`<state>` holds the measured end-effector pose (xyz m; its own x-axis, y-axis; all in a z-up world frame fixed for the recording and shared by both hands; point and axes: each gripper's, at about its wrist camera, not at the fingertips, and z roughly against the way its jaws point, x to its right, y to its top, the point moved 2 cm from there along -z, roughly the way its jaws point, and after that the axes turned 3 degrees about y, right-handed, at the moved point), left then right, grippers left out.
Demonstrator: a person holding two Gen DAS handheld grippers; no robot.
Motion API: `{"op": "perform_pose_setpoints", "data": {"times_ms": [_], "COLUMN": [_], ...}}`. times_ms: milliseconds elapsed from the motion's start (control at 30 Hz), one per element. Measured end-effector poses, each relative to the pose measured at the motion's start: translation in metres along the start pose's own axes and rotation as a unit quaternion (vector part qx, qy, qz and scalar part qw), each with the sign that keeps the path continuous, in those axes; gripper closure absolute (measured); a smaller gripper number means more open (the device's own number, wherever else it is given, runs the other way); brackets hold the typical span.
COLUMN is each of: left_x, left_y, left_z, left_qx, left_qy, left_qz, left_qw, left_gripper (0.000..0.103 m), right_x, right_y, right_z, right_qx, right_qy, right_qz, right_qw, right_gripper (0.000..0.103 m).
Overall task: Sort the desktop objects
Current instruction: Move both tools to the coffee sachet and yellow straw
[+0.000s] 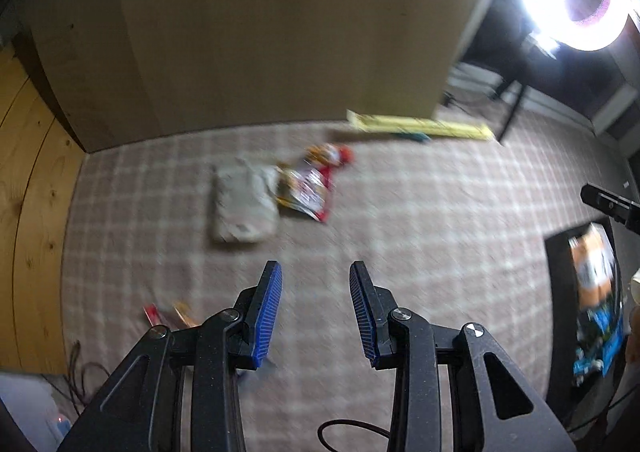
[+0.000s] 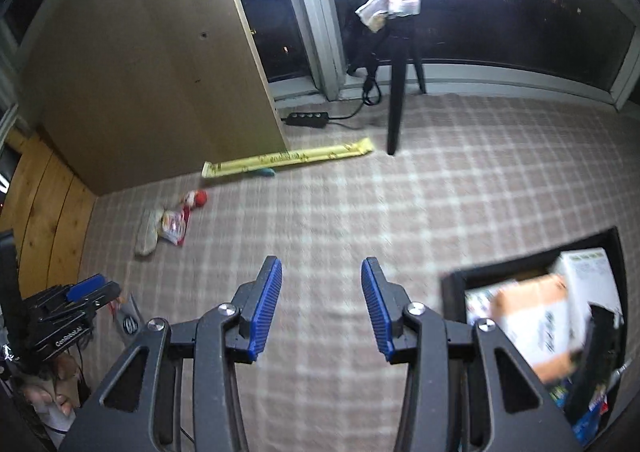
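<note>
My left claw and right claw both parted and empty, red snack packets blurred beyond reading, black bin cut off at the edge.

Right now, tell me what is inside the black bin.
The black bin holds an orange and white box lying over a white carton and blue printed packets. Whatever sits beneath them, and the bin's floor, is covered.

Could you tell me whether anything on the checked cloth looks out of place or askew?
Yes. A red snack packet lies crooked, touching or overlapping a pale pouch mid-cloth, and a long yellow packet sits askew against the brown panel. The black bin holds boxes tilted at odd angles.
</note>
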<state>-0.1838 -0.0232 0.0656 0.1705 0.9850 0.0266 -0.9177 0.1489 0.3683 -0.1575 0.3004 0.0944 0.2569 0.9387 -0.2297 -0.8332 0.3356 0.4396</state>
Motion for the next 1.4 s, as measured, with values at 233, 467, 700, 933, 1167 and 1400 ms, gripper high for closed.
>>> {"op": "perform_pose_setpoints", "data": {"times_ms": [233,467,700,933,1167,1400], "left_x": [-0.029,-0.047,-0.058,-0.053,-0.036,-0.02], "left_y": [0.047,0.077,0.089,0.084,0.063,0.041], "left_z": [-0.044,-0.098,-0.129,-0.149,-0.153,-0.147], "left_qx": [-0.005,-0.019,-0.02,-0.023,0.002,0.001], "left_qy": [0.004,0.006,0.012,0.008,-0.007,-0.034], "left_qz": [0.031,0.054,0.066,0.062,0.056,0.048], "left_qw": [0.9995,0.9983,0.9975,0.9978,0.9984,0.9983], "left_gripper": [0.07,0.07,0.07,0.07,0.059,0.059], "right_x": [-0.009,-0.006,0.004,-0.006,-0.029,-0.062], "right_y": [0.052,0.088,0.113,0.11,0.091,0.065], "right_z": [-0.071,-0.14,-0.177,-0.195,-0.205,-0.201], "right_qx": [-0.025,-0.042,-0.038,-0.042,-0.056,-0.065], "right_qy": [0.018,0.011,0.007,0.001,0.009,0.043], "right_qz": [-0.003,-0.002,-0.02,-0.008,0.011,0.051], "right_qw": [1.0,0.999,0.999,0.999,0.998,0.996], "right_gripper": [0.062,0.062,0.062,0.062,0.06,0.059]}}
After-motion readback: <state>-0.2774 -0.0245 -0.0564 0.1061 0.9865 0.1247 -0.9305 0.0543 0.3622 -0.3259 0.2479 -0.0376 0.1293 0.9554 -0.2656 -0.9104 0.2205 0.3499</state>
